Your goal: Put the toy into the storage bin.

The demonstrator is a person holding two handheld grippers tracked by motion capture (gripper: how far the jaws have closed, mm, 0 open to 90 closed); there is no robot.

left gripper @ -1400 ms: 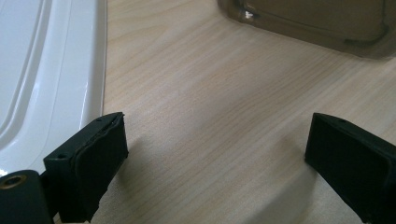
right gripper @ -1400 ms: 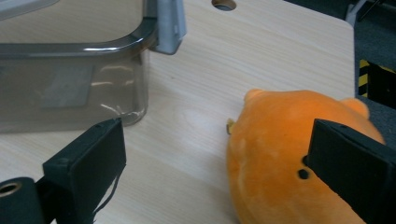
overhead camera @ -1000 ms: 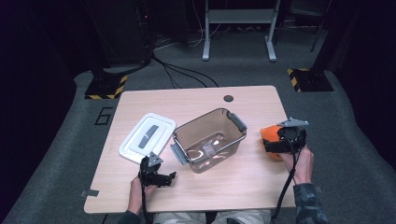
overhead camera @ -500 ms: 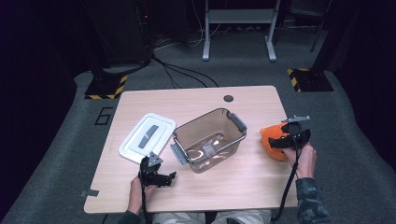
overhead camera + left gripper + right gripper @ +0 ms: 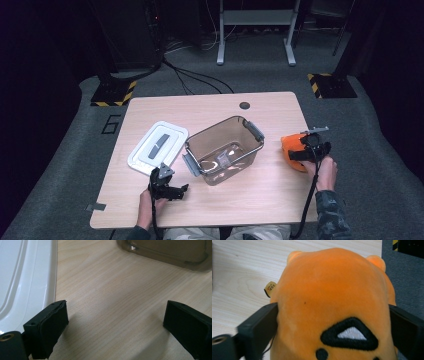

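Right claw (image 5: pixel 332 322) straddles the orange plush toy (image 5: pixel 334 297), one jaw at each flank of its body; the jaws have just been closing with the toy between them. In the right claw view both jaws sit against the fur, but a firm clamp cannot be confirmed, so treat the toy as not yet gripped.

Recommended procedure for the grasp:
- Keep the jaws level with the widest part of the body, not the ears, so the soft filling compresses evenly.
- Close until the fur visibly dents on both sides before lifting.
- Lift straight up; the toy lies at the surface edge and could be pushed off toward the floor.

Left claw (image 5: pixel 117 325) rests low over the wooden surface (image 5: pixel 120 295) with its jaws wide apart and nothing between them, just beside the white lid (image 5: pixel 27 277).

Toy position: lower right of the high view (image 5: pixel 292 150), near the right edge of the surface, well apart from the brown translucent bin (image 5: pixel 225 150) at centre. Appearance: bright orange short-pile plush, rounded body, two small ears, black-outlined white triangular patch, small tag at the side.
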